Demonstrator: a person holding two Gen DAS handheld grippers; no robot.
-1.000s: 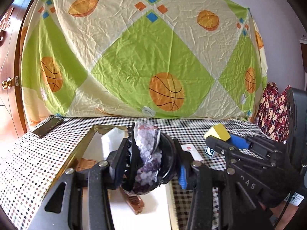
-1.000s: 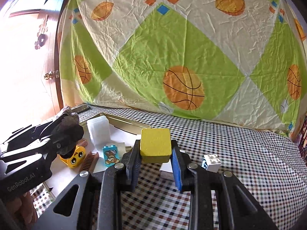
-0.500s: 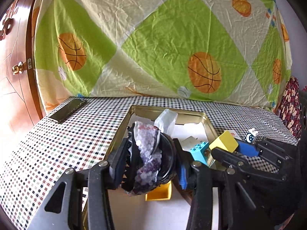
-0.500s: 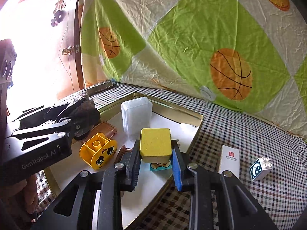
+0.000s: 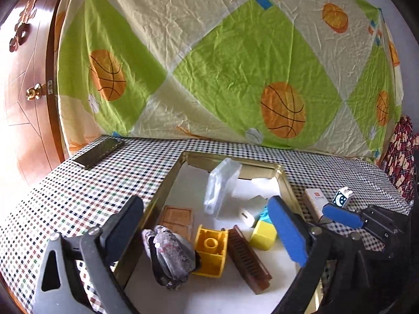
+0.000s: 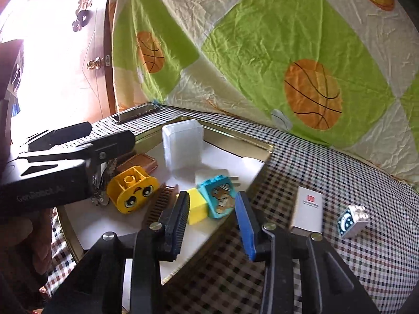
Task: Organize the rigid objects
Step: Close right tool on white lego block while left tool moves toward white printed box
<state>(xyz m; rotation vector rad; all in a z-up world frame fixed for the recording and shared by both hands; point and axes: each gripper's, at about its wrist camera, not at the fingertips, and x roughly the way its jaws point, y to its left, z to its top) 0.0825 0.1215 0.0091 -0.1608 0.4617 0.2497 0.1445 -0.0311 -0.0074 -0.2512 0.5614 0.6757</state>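
My left gripper (image 5: 207, 227) hangs over the gold tray (image 5: 167, 191), its jaws opening wide with nothing pressed between them. The dark purple-patterned clip (image 5: 170, 256) lies on the tray floor under them, against the yellow face block (image 5: 209, 251). My right gripper (image 6: 210, 222) stands at the tray's right rim, its jaws opening. The yellow cube (image 6: 196, 206) rests in the tray just ahead of them, beside the blue picture block (image 6: 218, 198), and the pads are off it. A brown comb (image 6: 159, 204) lies between the two yellow pieces.
The tray also holds a clear plastic box (image 5: 220, 183), a white charger (image 5: 251, 209) and a small brown case (image 5: 178, 217). On the checked cloth to the right lie a white box (image 6: 307, 209) and a white moon block (image 6: 351, 221). A phone (image 5: 99, 153) lies far left.
Both grippers came over the tray and dipped. The left one let go of the patterned clip and the right one let go of the yellow cube; both now lie in the tray.
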